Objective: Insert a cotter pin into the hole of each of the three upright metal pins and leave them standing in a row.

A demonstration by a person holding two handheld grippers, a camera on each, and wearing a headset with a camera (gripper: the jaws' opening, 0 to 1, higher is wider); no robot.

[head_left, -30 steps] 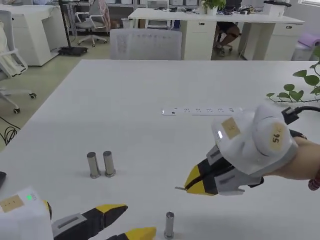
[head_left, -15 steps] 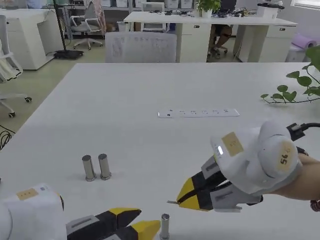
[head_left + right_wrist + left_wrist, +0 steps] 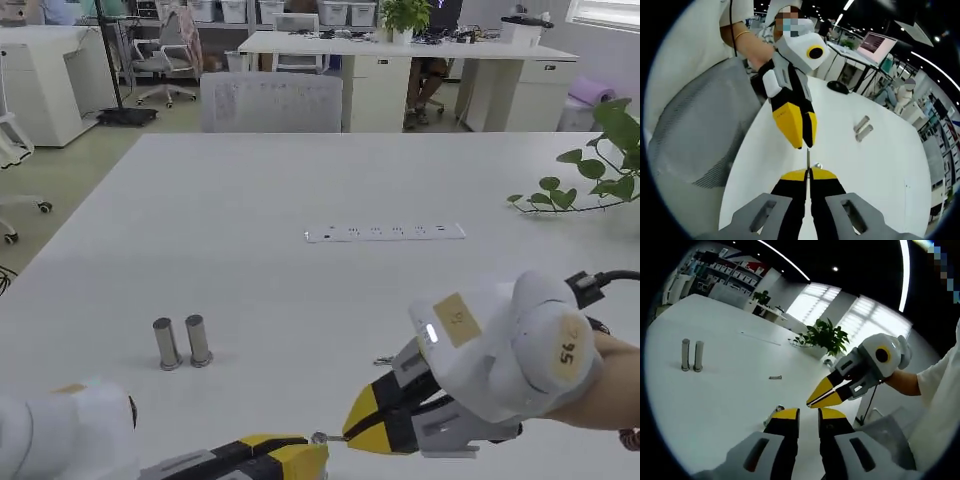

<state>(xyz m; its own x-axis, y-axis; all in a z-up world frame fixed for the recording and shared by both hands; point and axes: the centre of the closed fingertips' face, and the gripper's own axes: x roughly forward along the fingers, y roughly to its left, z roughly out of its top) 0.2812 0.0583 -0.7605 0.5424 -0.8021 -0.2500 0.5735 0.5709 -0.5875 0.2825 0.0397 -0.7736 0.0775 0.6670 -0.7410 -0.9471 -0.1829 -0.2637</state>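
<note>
Two upright metal pins (image 3: 182, 342) stand side by side at the left of the white table (image 3: 300, 180). My right gripper (image 3: 352, 430) is shut on a thin cotter pin (image 3: 808, 159), which pokes out past its tips. A third metal pin (image 3: 776, 414) sits just beyond the left jaw of my left gripper (image 3: 809, 412), whose jaws stand almost together with nothing between them. In the right gripper view this pin's top (image 3: 817, 165) lies just right of the held cotter pin. The two grippers point tip to tip. A loose cotter pin (image 3: 383, 360) lies on the table.
A white power strip (image 3: 385, 232) lies across the table's middle. Plant leaves (image 3: 590, 170) hang over the right edge. A grey chair back (image 3: 272, 100) stands at the far edge. The table's near edge is close beneath the grippers.
My left gripper's jaws have drawn together. The right gripper with its cotter pin has come down and left until it meets the left gripper's tips. The head camera has tilted.
</note>
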